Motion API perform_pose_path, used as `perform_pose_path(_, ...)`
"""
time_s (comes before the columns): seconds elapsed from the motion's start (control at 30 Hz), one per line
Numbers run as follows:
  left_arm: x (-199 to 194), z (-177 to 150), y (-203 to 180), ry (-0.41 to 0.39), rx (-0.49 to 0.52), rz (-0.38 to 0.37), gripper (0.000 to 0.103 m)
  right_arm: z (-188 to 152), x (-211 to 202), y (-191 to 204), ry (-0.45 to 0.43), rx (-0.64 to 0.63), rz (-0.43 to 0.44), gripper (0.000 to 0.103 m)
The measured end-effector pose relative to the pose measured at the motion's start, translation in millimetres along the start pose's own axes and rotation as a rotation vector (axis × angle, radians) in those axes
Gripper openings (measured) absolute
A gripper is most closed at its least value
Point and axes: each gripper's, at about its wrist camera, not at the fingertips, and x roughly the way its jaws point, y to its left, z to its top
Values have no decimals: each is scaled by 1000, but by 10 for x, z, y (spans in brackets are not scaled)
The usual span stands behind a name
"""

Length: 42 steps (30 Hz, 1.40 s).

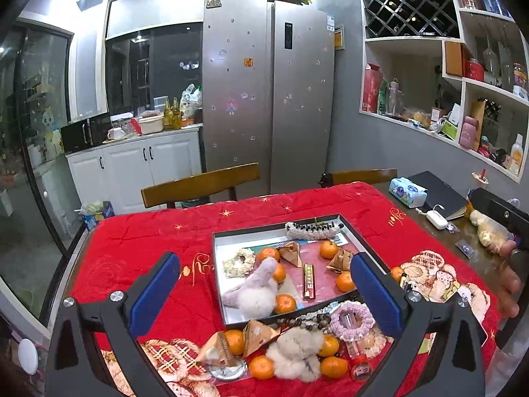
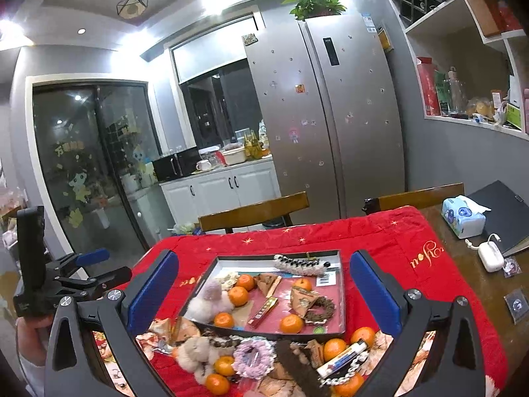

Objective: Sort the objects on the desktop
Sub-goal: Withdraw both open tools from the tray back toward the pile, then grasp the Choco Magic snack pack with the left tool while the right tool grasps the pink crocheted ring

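Note:
A shallow black-rimmed tray (image 1: 216, 264) (image 2: 342, 301) lies on the red cloth, holding several tangerines (image 1: 286, 303), a fluffy hair tie (image 1: 254, 292), paper-wrapped packets and a red-gold bar (image 1: 309, 281). In front of it lie loose tangerines (image 1: 261, 366) (image 2: 334, 349), a pink scrunchie (image 1: 352, 321) (image 2: 254, 357), a beige pom-pom tie (image 1: 297, 350) and a white tube (image 2: 342, 359). My left gripper (image 1: 264, 301) is open and empty above the near pile. My right gripper (image 2: 264, 297) is open and empty over the tray's near edge.
Two wooden chair backs (image 1: 201, 182) stand behind the table. A tissue pack (image 1: 407, 192), a dark notebook (image 1: 439, 192) and a white case (image 1: 436, 219) lie on the bare wood at the right. The other gripper shows at the left in the right wrist view (image 2: 82, 274).

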Motion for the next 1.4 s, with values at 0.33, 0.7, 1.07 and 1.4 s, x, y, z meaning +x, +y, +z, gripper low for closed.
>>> perform_pose_path(0.33,-98,-227,233,27,-19,34,103,-176,7,210,21,0,6,103)
perform_pose_path(0.7,133,-487,551,98,-59,52,103,-505,326,394,83,-5,26,103)
perform_pose_path(1.07,758,-925,643,222,-68,39,103,-963,727,102,214,117,28,103)
perform_pose_path(1.4,1211,-1268,759,325,-86,42,103,-1341,1056,3,352,170,41,100)
